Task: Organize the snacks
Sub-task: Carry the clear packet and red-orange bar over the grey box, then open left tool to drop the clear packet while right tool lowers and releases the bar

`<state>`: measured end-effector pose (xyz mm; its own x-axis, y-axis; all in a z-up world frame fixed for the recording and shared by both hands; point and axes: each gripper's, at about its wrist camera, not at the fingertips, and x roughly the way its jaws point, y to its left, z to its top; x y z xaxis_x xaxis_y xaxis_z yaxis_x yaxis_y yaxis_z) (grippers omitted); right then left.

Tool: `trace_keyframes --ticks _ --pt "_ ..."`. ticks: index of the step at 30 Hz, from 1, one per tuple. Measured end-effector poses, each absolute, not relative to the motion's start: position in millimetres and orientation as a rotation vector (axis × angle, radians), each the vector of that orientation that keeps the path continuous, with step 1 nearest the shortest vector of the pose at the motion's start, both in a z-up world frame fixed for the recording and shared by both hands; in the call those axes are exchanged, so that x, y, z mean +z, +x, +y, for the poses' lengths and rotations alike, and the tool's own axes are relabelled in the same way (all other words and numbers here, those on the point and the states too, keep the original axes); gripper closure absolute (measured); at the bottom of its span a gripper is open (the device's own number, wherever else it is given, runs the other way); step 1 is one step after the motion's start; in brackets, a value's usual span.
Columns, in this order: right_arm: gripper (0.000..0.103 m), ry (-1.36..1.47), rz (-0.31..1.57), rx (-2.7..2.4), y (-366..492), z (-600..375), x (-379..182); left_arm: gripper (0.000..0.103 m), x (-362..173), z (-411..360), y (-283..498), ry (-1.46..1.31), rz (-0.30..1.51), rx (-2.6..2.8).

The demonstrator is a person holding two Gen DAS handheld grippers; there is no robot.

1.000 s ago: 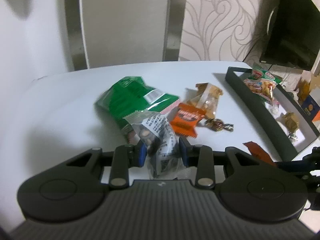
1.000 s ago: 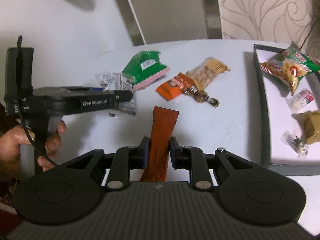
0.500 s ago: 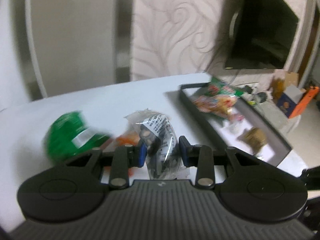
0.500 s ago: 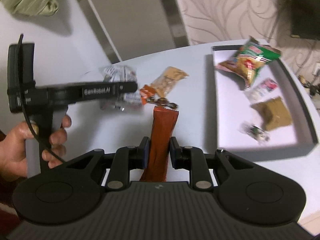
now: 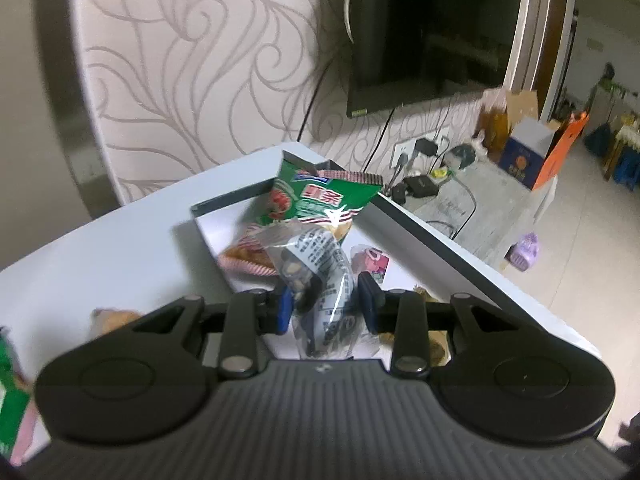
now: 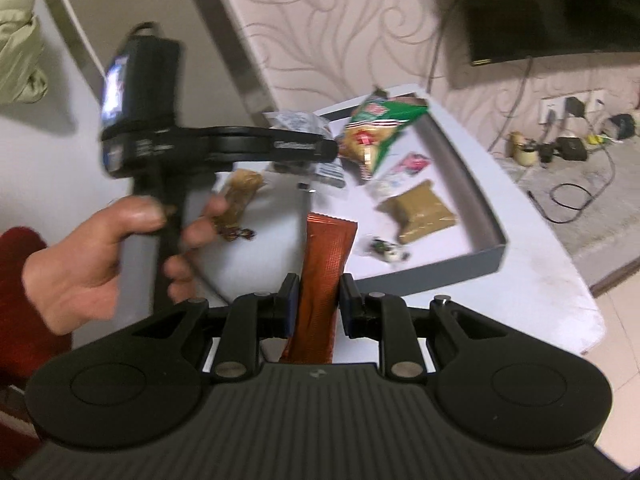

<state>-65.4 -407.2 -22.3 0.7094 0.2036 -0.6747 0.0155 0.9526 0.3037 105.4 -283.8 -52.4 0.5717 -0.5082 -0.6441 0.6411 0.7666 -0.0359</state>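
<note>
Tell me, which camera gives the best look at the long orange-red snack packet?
The right wrist view. There the orange-red packet stands in the middle of the picture, clamped between the right gripper, its crinkled top edge plain to see. The left wrist view shows nothing of it, only a clear printed packet in the left gripper.

Green packet (edge-cropped, blurred)

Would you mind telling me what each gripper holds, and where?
Left gripper: clear printed packet, around its middle. Right gripper: orange bar wrapper, near its lower end.
</note>
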Motion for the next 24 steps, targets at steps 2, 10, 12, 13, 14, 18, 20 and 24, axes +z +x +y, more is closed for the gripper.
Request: trace_keyframes --ticks 2,10,12,13,14,18,20,24 --pt "0.078 0.302 0.776 0.087 -67 -413 -22 0.066 -59 -298 110 0.237 0.693 -0.684" --pt "0.078 0.308 0.777 0.050 -69 -424 -22 0.058 -66 -321 115 0.293 0.735 -0.687" --pt "0.078 0.313 0.779 0.047 -68 -425 -23 0.038 -64 -323 113 0.313 0.731 -0.675" --pt "0.078 0.316 0.781 0.046 -67 -425 -24 0.034 -63 -321 111 0.318 0.718 -0.672" --pt "0.078 0.318 0.782 0.046 -67 -426 -24 0.033 -61 -320 110 0.319 0.709 -0.673" --pt "0.078 0.325 0.788 0.053 -61 -425 -27 0.033 -57 -314 105 0.319 0.706 -0.677" --pt "0.078 0.328 0.790 0.060 -57 -426 -29 0.032 -54 -309 102 0.312 0.708 -0.684" --pt "0.078 0.329 0.789 0.068 -53 -425 -30 0.032 -46 -295 99 0.279 0.718 -0.693"
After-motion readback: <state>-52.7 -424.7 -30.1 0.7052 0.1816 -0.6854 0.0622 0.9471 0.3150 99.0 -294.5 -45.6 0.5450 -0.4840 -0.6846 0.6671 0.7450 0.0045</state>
